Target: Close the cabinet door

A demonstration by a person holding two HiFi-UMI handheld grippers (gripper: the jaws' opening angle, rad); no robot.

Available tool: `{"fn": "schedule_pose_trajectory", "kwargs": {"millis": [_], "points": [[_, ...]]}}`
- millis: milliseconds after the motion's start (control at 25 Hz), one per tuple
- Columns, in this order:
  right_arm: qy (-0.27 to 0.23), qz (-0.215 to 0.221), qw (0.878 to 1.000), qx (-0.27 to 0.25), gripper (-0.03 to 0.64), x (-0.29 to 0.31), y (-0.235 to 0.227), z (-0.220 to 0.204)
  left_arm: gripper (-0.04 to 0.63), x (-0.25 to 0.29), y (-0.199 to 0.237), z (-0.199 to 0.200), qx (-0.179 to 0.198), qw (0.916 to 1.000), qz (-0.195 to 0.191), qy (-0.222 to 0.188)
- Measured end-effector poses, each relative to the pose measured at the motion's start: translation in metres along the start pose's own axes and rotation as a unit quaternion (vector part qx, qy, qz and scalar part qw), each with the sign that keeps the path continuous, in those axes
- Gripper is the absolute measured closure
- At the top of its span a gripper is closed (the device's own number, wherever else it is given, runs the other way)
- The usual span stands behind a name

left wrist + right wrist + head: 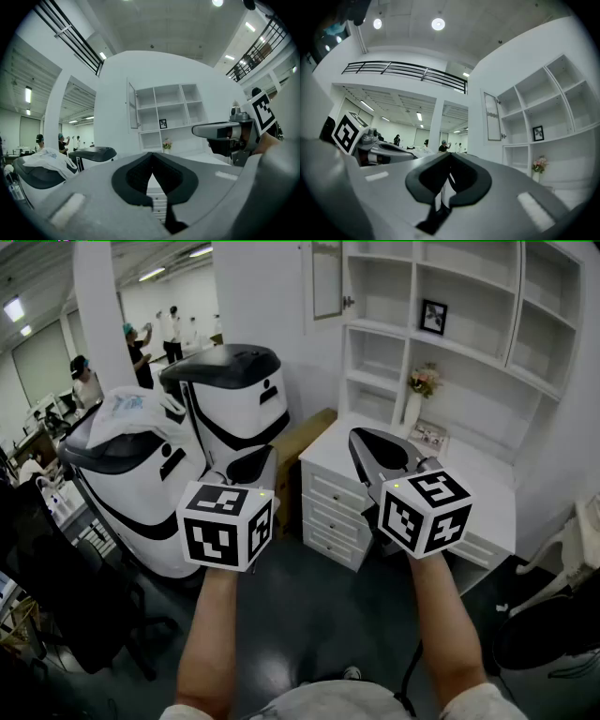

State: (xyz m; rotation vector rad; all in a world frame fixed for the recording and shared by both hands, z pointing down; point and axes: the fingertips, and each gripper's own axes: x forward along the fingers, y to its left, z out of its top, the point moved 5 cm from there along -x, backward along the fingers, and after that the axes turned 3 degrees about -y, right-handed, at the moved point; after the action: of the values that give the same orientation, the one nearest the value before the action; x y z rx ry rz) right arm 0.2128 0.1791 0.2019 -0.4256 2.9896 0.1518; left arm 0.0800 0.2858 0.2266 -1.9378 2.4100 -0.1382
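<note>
The cabinet door (326, 279) is a white-framed panel with a small knob. It stands swung open at the upper left of the white shelf unit (450, 343), and also shows as the door (133, 105) and the door (492, 117) in the two gripper views. Both grippers are held level in front of me, well short of the door. My left gripper (251, 465) (151, 157) has its jaws together with nothing between them. My right gripper (364, 442) (451, 157) is shut and empty too.
A white desk with drawers (337, 502) stands under the shelves, which hold a picture frame (433, 317) and a flower vase (420, 390). Two large white-and-black machines (230, 395) (131, 474) and a brown box (305, 442) stand to the left. People are far behind. There is a black chair (56, 587) at lower left.
</note>
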Motion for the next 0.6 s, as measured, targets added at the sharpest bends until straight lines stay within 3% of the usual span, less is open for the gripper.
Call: {"fn": "schedule_pose_trajectory", "kwargs": {"millis": [320, 600], "points": [[-0.007, -0.006, 1.0, 0.006, 0.609, 0.017, 0.006, -0.001, 0.598, 0.005, 0.014, -0.004, 0.0, 1.0, -0.005, 0.002], [-0.013, -0.002, 1.0, 0.006, 0.559, 0.035, 0.003, -0.003, 0.598, 0.014, 0.029, -0.006, -0.001, 1.0, 0.001, -0.001]]}}
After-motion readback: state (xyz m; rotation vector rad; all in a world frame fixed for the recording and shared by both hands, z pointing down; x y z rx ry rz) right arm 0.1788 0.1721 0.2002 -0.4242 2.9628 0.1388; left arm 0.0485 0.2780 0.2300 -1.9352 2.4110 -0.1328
